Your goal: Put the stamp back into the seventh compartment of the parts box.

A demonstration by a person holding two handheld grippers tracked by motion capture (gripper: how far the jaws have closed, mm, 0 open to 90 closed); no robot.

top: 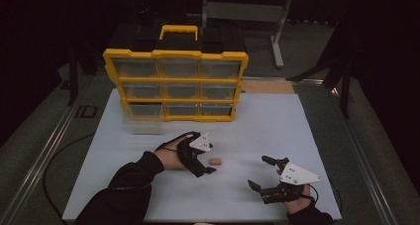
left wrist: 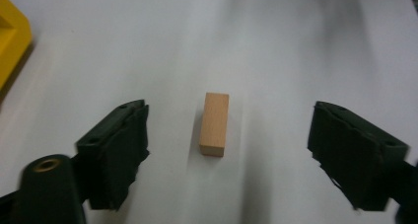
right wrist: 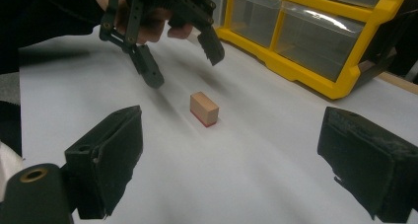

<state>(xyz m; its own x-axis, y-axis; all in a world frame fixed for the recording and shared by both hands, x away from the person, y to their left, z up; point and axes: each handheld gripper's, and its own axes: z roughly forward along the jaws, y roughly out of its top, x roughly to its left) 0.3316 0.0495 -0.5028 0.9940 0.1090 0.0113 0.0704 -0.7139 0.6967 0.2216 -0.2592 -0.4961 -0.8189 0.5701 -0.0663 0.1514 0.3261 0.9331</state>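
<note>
A small wooden block (top: 215, 161) lies on its side on the white tabletop (top: 277, 126). My left gripper (top: 207, 159) hovers just left of it and a little above, jaws open. In the left gripper view the block (left wrist: 215, 125) lies between the two black pads (left wrist: 118, 150) with wide gaps on both sides, touching neither. My right gripper (top: 257, 171) stands open at the front right, pointing toward the block (right wrist: 204, 108), well short of it. From there the left gripper (right wrist: 185, 66) hangs over the block's far side.
A yellow organiser (top: 176, 81) with clear drawers stands upright at the back of the table. One clear drawer (top: 142, 123) sits pulled out at its lower left. The table edges drop to a dark floor, with a metal frame (top: 277, 31) behind.
</note>
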